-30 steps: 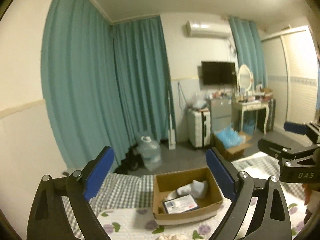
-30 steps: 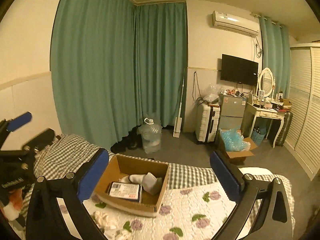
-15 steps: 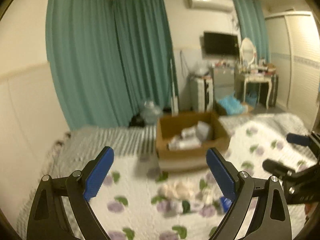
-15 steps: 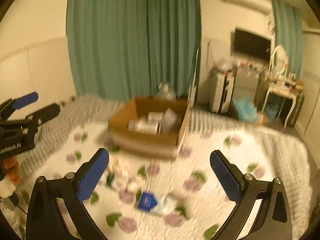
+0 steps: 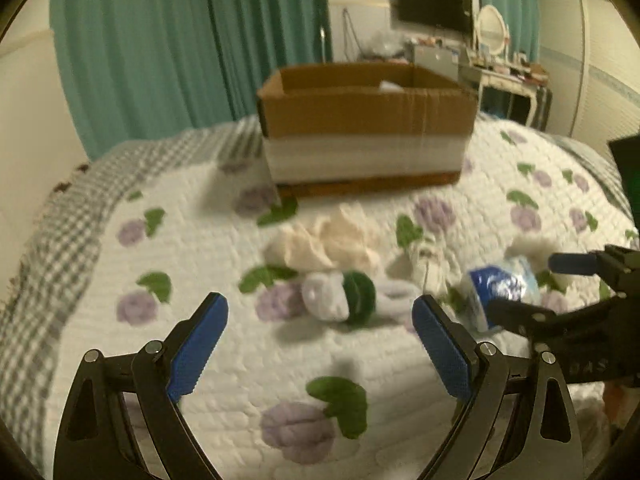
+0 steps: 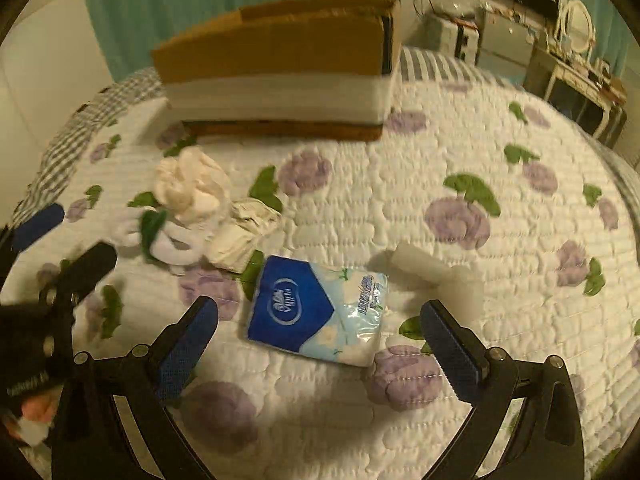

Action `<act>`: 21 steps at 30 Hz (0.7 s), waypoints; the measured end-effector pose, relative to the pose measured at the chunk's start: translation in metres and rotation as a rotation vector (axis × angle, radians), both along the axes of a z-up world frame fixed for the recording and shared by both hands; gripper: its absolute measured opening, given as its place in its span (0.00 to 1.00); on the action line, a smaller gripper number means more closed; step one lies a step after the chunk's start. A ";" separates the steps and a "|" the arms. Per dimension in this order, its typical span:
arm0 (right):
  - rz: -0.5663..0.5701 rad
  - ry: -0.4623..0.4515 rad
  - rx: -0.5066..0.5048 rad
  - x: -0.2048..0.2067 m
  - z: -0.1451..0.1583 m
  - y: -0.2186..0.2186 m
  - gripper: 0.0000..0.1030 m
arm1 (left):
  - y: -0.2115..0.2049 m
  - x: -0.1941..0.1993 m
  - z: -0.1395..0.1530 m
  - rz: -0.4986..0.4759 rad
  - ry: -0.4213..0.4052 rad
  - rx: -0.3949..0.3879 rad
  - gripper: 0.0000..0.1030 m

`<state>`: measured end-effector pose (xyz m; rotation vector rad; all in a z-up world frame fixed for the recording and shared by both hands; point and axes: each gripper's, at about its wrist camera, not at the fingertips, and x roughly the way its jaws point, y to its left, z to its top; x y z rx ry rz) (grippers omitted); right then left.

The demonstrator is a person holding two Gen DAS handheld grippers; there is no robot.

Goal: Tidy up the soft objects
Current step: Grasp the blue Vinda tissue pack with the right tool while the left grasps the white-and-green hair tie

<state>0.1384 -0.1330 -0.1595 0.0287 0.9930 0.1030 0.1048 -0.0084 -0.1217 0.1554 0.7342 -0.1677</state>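
A bed covered by a white quilt (image 6: pixel 460 152) printed with purple flowers and green leaves fills both views. At the top centre of each frame a brown cardboard box (image 5: pixel 368 120) with a white band round its lower half sits on the quilt.

In the right wrist view, the right gripper (image 6: pixel 320 344) hangs above the quilt at the bottom of the frame, its blue-padded fingers (image 6: pixel 448 348) spread wide and holding nothing. Between them, just above, lies a blue and white tissue pack (image 6: pixel 316 310). Right of the pack is a pale rolled item (image 6: pixel 436 276). At centre left, a cream sock bundle (image 6: pixel 188 188), a white and green sock (image 6: pixel 156 232) and a crumpled white packet (image 6: pixel 244 236) lie close together.

In the left wrist view, the left gripper (image 5: pixel 320 336) is also wide open and empty at the bottom of the frame, with the white and green sock just above its gap. Teal curtains (image 5: pixel 160 40) hang behind.
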 end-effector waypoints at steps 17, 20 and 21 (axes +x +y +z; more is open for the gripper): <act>0.028 -0.044 0.013 0.007 0.007 0.002 0.71 | -0.003 0.016 -0.034 -0.032 0.122 -0.026 0.92; 0.017 -0.041 0.019 0.008 0.006 0.000 0.71 | -0.009 0.023 -0.038 -0.046 0.122 -0.006 0.92; 0.014 -0.040 0.024 0.008 0.006 -0.002 0.71 | -0.011 0.026 -0.039 -0.053 0.122 0.003 0.92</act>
